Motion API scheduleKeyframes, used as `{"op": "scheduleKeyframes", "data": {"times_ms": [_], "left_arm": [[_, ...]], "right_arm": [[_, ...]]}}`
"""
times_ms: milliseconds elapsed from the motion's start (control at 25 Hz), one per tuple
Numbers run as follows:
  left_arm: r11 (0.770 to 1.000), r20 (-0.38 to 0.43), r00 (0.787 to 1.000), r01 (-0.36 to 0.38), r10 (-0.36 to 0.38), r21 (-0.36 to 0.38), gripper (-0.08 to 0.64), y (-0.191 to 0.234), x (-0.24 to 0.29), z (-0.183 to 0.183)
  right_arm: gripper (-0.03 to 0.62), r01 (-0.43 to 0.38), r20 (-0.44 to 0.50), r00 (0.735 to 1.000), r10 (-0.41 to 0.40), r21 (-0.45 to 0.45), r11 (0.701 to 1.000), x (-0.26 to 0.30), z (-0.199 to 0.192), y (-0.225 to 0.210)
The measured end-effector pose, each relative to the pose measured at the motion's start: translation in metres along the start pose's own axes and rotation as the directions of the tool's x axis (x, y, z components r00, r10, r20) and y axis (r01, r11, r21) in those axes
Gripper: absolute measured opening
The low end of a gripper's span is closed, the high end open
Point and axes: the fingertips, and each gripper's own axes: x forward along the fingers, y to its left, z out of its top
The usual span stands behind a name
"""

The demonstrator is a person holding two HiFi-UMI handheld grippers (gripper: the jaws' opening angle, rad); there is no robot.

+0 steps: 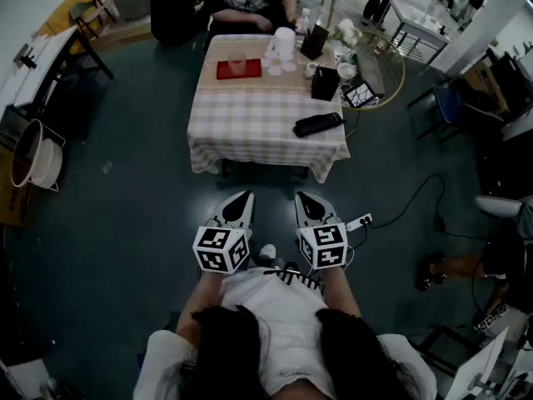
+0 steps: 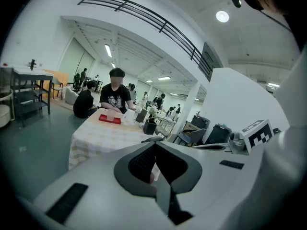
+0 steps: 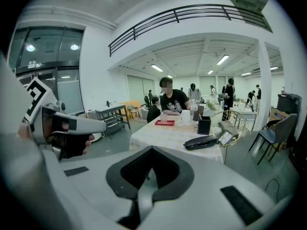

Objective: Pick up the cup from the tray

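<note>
Approaching comes first, by my judgement: walk nearer table (image 1: 258,119), spread one pair of jaws before reach, take cup (image 1: 237,62) squarely by its sides, lift straight off red tray (image 1: 223,72). Left gripper (image 1: 238,206), right gripper (image 1: 309,206): jaws pressed together, empty. Cup stands on tray, table's far-left part, well apart from both.
</note>
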Motion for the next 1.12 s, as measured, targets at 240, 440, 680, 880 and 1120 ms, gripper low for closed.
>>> {"op": "scheduleKeyframes", "data": {"times_ms": [240, 440, 680, 880, 1120], "left_arm": [[1.0, 0.006, 1.0, 0.007, -0.007, -0.006, 0.008, -0.002, 0.004, 0.001], [1.0, 0.02, 1.0, 0.008, -0.008, -0.01, 0.008, -0.005, 0.007, 0.005], [1.0, 0.027, 1.0, 0.002, -0.002, -0.002, 0.008, -0.005, 0.008, 0.01], [1.0, 0.036, 0.999, -0.01, 0.01, 0.001, 0.008, -0.001, 0.009, 0.016], [1.0, 0.046, 0.999, -0.023, 0.024, -0.017, 0.008, 0.01, 0.019, 0.02]], "right_arm": [[0.005, 0.003, -0.004, 1.0, -0.003, -0.008, 1.0, 0.002, 0.0, -0.004], [0.006, -0.009, 0.002, 1.0, 0.009, 0.003, 1.0, 0.003, 0.002, -0.007], [0.009, -0.037, 0.043, 0.998, 0.036, 0.024, 0.999, 0.006, 0.011, -0.009], [0.064, -0.056, 0.054, 0.997, 0.056, 0.009, 0.998, 0.011, 0.018, -0.006], [0.157, -0.079, 0.062, 0.995, 0.079, 0.006, 0.997, 0.023, 0.025, -0.009]]}}
